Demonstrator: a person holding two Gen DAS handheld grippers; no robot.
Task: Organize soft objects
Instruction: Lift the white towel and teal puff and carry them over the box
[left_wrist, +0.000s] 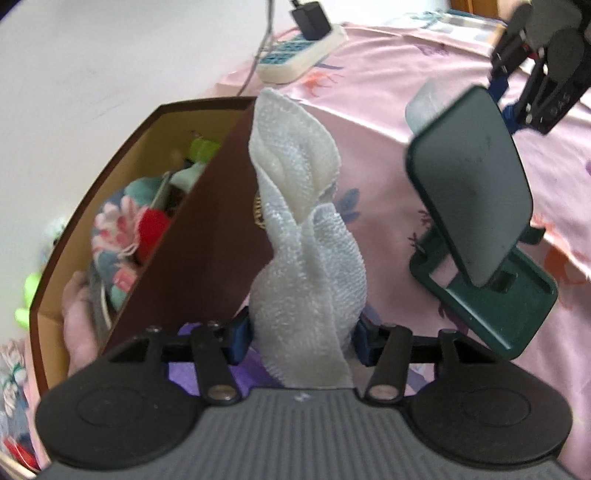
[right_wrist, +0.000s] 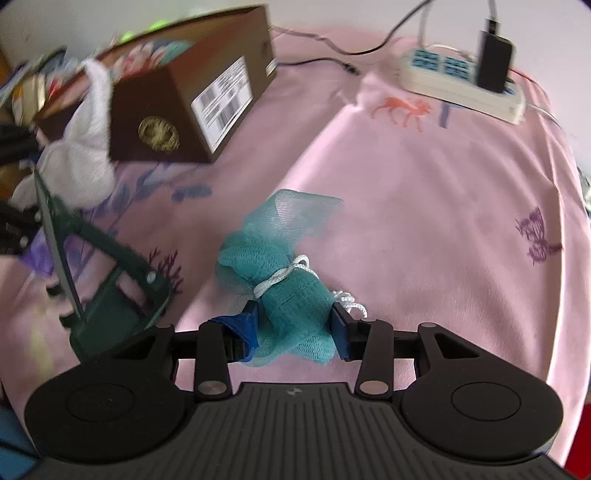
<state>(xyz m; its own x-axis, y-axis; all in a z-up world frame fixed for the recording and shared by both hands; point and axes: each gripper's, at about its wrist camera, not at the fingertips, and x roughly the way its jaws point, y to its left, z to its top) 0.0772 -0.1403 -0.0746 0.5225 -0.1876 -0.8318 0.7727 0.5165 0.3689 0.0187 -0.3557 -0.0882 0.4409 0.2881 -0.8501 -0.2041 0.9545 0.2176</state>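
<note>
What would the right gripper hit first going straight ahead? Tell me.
The teal mesh pouf already lies between the right gripper's fingers, so it comes first. Beyond it, only the pink sheet appears in line, though depth is uncertain.

right gripper (right_wrist: 295, 328) – astride teal mesh pouf (right_wrist: 284, 280) | pink sheet (right_wrist: 424, 206)

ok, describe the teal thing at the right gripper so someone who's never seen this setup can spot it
On the pink printed sheet, look toward the open middle, right of the brown cardboard box and the dark green phone stand. There, between the right gripper's blue fingers, lies the teal mesh bundle. A white cord cinches its waist, unlike the plain white mesh cloth by the box.
</note>
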